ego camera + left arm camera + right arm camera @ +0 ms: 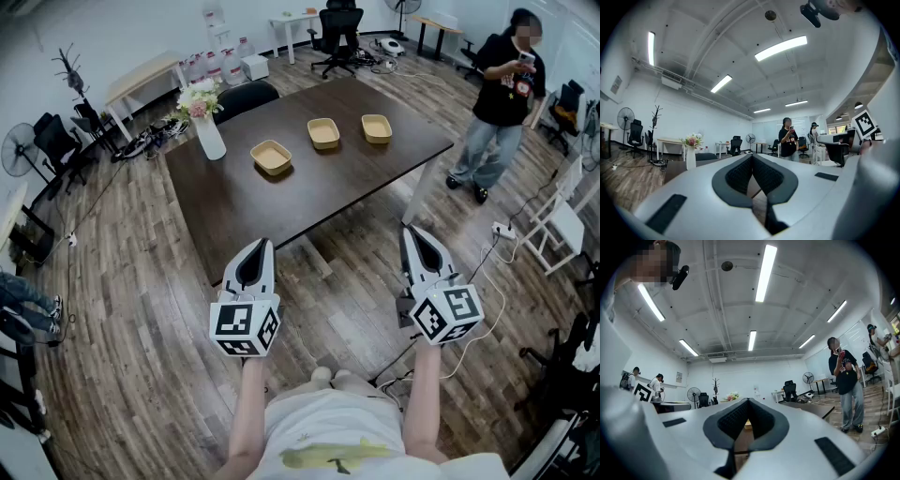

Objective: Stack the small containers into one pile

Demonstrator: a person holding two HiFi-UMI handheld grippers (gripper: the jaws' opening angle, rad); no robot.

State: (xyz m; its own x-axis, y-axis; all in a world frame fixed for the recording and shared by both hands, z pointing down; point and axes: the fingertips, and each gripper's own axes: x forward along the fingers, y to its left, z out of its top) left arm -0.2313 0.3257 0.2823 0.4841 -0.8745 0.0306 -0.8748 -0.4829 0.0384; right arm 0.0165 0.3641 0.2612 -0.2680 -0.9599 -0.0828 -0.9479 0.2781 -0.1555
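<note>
Three small tan containers sit in a row on the far half of the dark table (234, 206): one on the left (271, 156), one in the middle (323, 132), one on the right (377, 127). Both grippers hang level over the wooden floor, short of the table's near edge. The left gripper (266, 242) has its tips together and nothing in it, as the left gripper view shows too (752, 157). My right gripper (409, 229) is likewise shut and empty (748, 400). A sliver of one tan container (747, 425) shows behind the right gripper's pads.
A white vase of flowers (206, 122) stands at the table's left corner, with a black chair (246, 94) behind it. A person (504, 89) stands past the table's right end. A white cable and power strip (502, 230) lie on the floor at right.
</note>
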